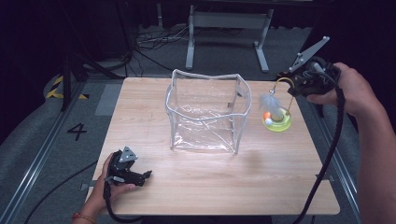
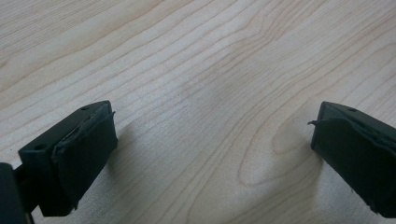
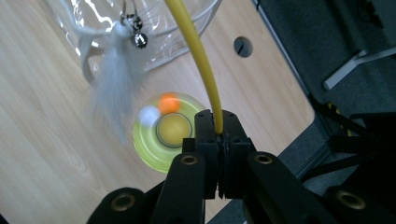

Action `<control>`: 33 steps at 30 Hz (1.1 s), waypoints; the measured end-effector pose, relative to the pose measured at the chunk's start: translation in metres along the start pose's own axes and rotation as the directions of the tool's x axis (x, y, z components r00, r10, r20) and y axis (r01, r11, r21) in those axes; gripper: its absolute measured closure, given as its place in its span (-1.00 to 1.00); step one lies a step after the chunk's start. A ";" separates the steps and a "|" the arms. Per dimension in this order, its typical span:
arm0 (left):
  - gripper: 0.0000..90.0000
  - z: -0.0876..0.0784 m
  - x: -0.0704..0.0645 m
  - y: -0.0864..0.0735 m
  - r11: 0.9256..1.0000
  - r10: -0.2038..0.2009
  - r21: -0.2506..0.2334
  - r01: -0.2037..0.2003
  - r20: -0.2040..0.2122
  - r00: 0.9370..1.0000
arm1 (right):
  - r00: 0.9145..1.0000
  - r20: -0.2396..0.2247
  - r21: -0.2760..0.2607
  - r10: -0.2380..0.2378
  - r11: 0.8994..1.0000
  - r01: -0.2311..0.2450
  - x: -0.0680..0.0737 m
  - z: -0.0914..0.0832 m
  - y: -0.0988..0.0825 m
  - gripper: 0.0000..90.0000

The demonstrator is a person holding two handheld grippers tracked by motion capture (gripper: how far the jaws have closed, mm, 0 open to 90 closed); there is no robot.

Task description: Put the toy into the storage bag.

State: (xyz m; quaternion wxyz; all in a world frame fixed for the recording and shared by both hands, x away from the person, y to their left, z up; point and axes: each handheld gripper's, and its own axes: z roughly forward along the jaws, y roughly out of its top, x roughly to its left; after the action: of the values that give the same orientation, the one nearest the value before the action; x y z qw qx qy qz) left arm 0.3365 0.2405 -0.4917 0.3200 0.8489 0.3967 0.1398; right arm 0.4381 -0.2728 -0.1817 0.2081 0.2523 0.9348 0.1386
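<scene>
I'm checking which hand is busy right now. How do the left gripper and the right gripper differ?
The left gripper has its jaws wide apart with nothing between them; the right gripper is shut on the cat toy's thin yellow wire. The left sits low on the light wooden table; the right is raised at its far right edge. Both are black and hand-held.

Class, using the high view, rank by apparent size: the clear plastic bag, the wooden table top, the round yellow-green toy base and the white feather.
1. Wooden table top.
2. Clear plastic bag.
3. Round yellow-green toy base.
4. White feather, which looks only slightly smaller than the base, so that last ranking is unsure.
</scene>
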 end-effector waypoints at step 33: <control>-0.98 0.000 0.000 0.000 1.000 0.001 0.001 -0.001 0.003 1.000 | 0.997 0.061 -0.117 -0.043 0.992 0.050 -0.012 -0.054 0.092 0.97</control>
State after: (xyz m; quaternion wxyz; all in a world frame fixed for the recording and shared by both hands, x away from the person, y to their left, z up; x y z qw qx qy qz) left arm 0.3366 0.2406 -0.4915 0.3201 0.8496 0.3957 0.1384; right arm 0.4606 -0.2106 -0.0970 0.2532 0.2218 0.9240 0.1815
